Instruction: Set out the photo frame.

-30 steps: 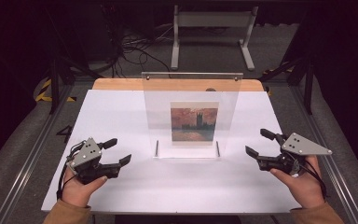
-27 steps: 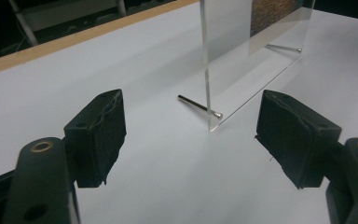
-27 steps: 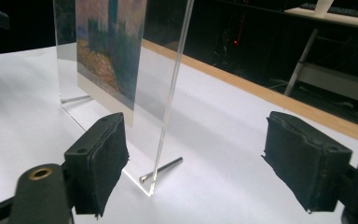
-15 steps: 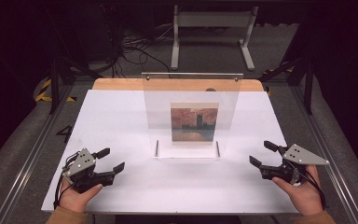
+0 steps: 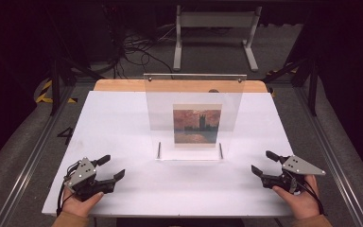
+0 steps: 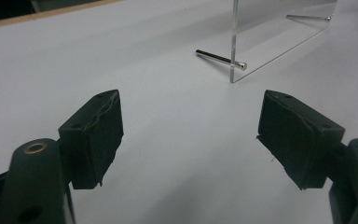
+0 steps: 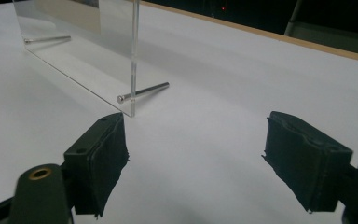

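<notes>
Black rubbery pads face each other on the left claw (image 5: 108,170) and right claw (image 5: 265,164), both spread wide and pinching nothing, low over the white bench (image 5: 123,118) at its near corners. Between them, mid-bench, stands the clear acrylic frame (image 5: 194,90), upright on thin metal pins (image 6: 220,59), holding a reddish picture (image 5: 197,124). It looks stiff, light, slick and easily tipped; the bare side edges seem the best hold.
</notes>
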{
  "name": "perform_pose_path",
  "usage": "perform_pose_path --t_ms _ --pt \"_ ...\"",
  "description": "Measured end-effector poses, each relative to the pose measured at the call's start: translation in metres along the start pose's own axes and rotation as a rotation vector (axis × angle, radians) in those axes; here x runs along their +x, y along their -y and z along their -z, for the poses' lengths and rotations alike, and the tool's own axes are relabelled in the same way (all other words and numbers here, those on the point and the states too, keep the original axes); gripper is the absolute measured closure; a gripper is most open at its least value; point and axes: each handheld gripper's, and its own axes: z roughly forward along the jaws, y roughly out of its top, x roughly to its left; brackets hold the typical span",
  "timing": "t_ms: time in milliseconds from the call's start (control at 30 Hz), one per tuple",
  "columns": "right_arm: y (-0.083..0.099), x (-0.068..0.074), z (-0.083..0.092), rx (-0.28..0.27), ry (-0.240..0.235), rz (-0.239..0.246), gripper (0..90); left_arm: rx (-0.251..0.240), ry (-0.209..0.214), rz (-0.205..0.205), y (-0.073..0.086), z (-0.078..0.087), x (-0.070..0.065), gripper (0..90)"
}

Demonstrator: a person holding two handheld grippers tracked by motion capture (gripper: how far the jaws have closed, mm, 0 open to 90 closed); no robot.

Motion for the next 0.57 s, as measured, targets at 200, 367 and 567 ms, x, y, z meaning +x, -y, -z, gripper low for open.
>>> perform_pose_path --t_ms 200,367,567 --pt "0.0045 0.0008 -0.0028 0.025 0.002 0.005 20.4 0.006 0.008 0.006 -0.0004 -0.0002 0.0018 23.1" --pt "0.0045 0.0010 -0.0035 0.031 -0.001 0.008 20.4 0.031 0.006 0.004 -0.0012 -0.0021 0.0014 23.2" --pt "0.0020 0.0021 -0.0016 0.009 0.015 0.027 21.1 0.046 0.003 0.049 -0.0027 -0.0004 0.0007 23.5"
